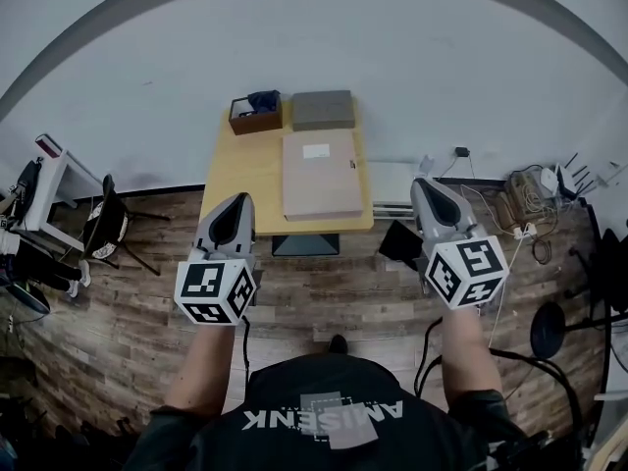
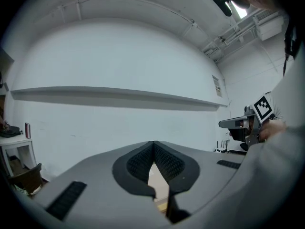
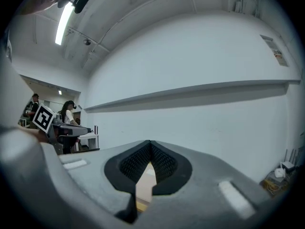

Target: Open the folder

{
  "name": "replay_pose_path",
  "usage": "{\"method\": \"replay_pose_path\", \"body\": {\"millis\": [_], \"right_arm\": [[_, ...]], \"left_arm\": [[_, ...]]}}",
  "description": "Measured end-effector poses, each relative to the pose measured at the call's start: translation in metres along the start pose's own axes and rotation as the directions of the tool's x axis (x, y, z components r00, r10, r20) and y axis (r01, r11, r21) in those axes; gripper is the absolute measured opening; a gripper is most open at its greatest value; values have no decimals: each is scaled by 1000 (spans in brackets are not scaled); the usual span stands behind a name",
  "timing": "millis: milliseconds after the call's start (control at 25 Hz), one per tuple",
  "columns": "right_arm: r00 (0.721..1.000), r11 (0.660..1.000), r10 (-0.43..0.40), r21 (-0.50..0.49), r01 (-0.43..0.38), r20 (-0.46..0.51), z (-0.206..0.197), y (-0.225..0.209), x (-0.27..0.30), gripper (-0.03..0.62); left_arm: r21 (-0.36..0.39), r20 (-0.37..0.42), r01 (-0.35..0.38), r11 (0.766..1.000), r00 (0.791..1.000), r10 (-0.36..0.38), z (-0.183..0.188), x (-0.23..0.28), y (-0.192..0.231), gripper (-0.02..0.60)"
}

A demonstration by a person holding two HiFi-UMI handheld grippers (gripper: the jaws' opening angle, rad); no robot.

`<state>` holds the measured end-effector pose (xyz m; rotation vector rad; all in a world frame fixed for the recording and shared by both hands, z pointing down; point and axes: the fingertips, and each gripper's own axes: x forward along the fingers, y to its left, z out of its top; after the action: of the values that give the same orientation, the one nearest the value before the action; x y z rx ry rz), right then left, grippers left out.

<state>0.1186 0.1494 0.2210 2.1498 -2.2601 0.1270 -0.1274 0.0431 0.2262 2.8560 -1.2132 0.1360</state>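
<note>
A closed beige folder (image 1: pixel 322 174) lies flat on a small wooden table (image 1: pixel 245 180) against the white wall. My left gripper (image 1: pixel 235 202) hovers near the table's front left corner, shut and holding nothing. My right gripper (image 1: pixel 424 186) is off the table's right side, also shut and empty. Both point level toward the wall. In the left gripper view the tips of the left gripper (image 2: pixel 153 145) meet, with a sliver of tabletop below them. The right gripper view shows the same for the right gripper (image 3: pixel 150 146).
A grey box (image 1: pixel 323 110) and a brown tray (image 1: pixel 255 118) with a dark item stand at the table's back edge. A chair (image 1: pixel 110 226) and a white shelf unit (image 1: pixel 47 189) are at left. Cables and a power strip (image 1: pixel 528 226) lie on the floor at right. Other people work in the background.
</note>
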Motion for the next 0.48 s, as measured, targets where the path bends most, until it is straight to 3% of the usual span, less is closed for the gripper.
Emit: {"method": "replay_pose_path", "body": {"millis": [200, 480], "right_arm": [[999, 999, 38, 32, -38, -2, -8, -14, 19, 5], [999, 999, 23, 38, -22, -34, -24, -22, 54, 21]], "left_arm": [[34, -41, 4, 999, 999, -3, -5, 27, -5, 2], [33, -67, 67, 997, 996, -64, -25, 67, 0, 2]]}}
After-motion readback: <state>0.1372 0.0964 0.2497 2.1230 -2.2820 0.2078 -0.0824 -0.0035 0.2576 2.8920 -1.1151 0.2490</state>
